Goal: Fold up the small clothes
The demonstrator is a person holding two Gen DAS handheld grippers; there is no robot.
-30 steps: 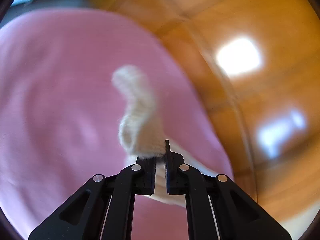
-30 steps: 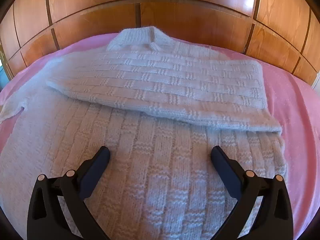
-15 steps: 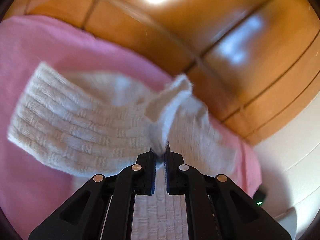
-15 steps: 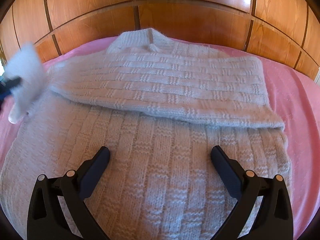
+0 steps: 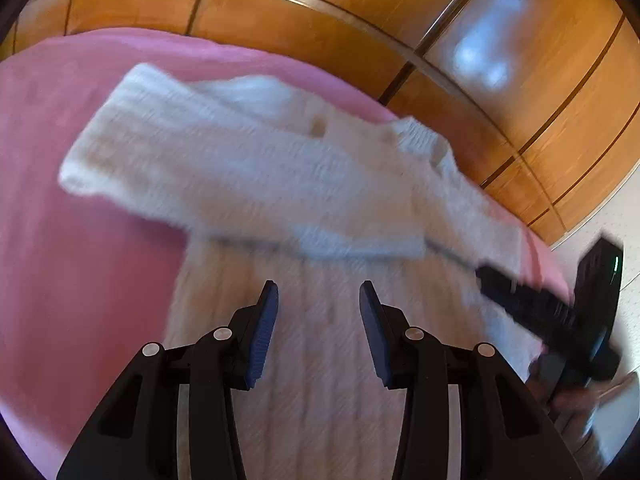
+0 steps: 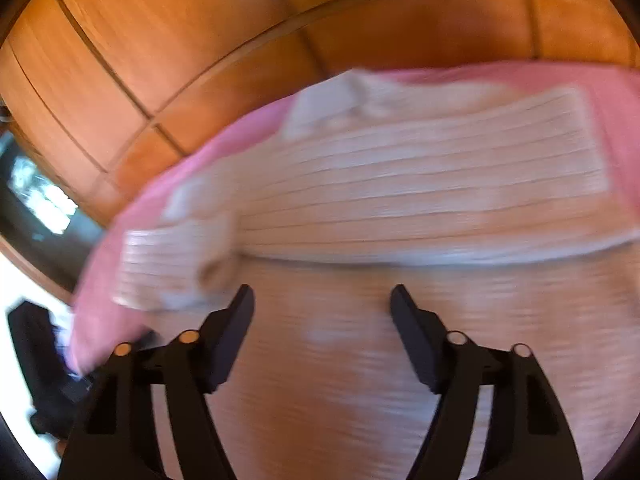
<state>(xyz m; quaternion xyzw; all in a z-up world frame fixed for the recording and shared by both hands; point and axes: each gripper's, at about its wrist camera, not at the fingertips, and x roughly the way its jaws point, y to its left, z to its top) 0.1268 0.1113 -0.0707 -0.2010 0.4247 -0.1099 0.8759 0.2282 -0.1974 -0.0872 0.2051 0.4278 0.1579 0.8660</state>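
Left wrist view shows the pink bed, my left gripper with fingers apart and empty over the cream sweater lying folded on it, and my right gripper likewise spread, holding nothing above the knit.

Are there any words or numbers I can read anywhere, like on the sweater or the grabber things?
No words or numbers can be read in either view.
White knitted sweater: no tag or print shows, and it is blurred.
Left gripper and right gripper: plain, no label.
Pink bedcover and wooden panels: no writing.
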